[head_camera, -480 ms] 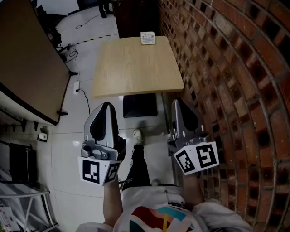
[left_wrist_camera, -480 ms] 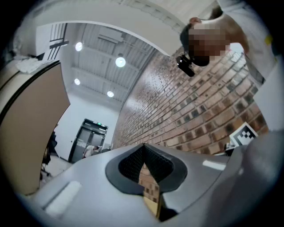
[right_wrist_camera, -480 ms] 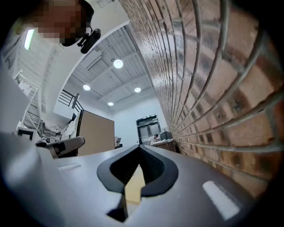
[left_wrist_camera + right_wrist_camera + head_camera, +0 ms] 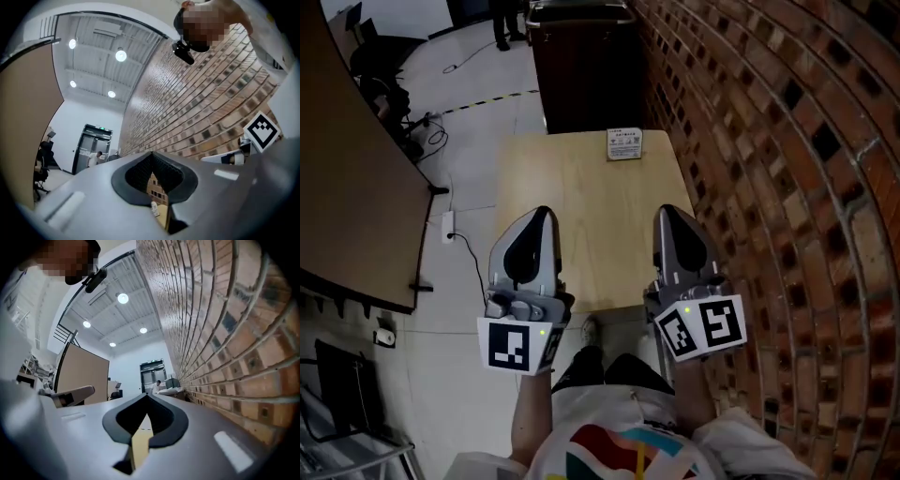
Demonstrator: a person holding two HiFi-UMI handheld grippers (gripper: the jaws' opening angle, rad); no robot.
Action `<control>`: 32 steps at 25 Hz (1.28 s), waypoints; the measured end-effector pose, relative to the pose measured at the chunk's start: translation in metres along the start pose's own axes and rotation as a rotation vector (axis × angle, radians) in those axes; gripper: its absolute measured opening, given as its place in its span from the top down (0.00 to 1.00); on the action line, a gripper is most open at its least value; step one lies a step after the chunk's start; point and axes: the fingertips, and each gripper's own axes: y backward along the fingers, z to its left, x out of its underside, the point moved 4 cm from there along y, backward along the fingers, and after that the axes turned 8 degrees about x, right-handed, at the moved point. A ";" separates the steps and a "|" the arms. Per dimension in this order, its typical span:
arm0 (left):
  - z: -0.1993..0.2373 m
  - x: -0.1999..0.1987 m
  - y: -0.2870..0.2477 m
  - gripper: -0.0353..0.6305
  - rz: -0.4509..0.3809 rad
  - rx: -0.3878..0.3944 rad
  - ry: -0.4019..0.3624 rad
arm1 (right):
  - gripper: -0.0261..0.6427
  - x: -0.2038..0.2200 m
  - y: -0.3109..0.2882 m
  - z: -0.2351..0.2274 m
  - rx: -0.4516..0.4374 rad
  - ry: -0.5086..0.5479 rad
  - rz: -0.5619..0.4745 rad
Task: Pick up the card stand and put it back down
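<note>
The card stand (image 4: 624, 143) is a small white printed sign standing at the far edge of the light wooden table (image 4: 581, 197), close to the brick wall. My left gripper (image 4: 541, 214) and right gripper (image 4: 668, 212) hover side by side over the table's near part, well short of the stand. Both are shut with nothing in them. In the left gripper view the jaws meet at the tip (image 4: 151, 154), and the card stand (image 4: 154, 209) shows small through the slit below. In the right gripper view the closed jaws (image 4: 147, 397) leave only a strip of the table (image 4: 139, 441) visible.
A brick wall (image 4: 769, 141) runs along the table's right side. A dark cabinet (image 4: 581, 66) stands just beyond the table. A large brown panel (image 4: 347, 187) is at the left, with a power strip (image 4: 448, 225) and cables on the white floor.
The person has stepped forward: the table is nearer, and both grippers now hang over its near part instead of over the floor. Both stay shut.
</note>
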 end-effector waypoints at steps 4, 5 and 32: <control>0.036 0.027 -0.027 0.94 0.044 -0.049 0.037 | 0.96 0.021 -0.045 -0.014 0.003 0.005 0.048; 0.043 0.031 -0.032 0.94 0.052 -0.058 0.038 | 0.96 0.026 -0.055 -0.019 0.008 0.007 0.058; 0.142 0.167 -0.069 0.94 0.397 -0.217 0.142 | 0.10 0.311 -0.336 -0.161 0.225 0.122 0.622</control>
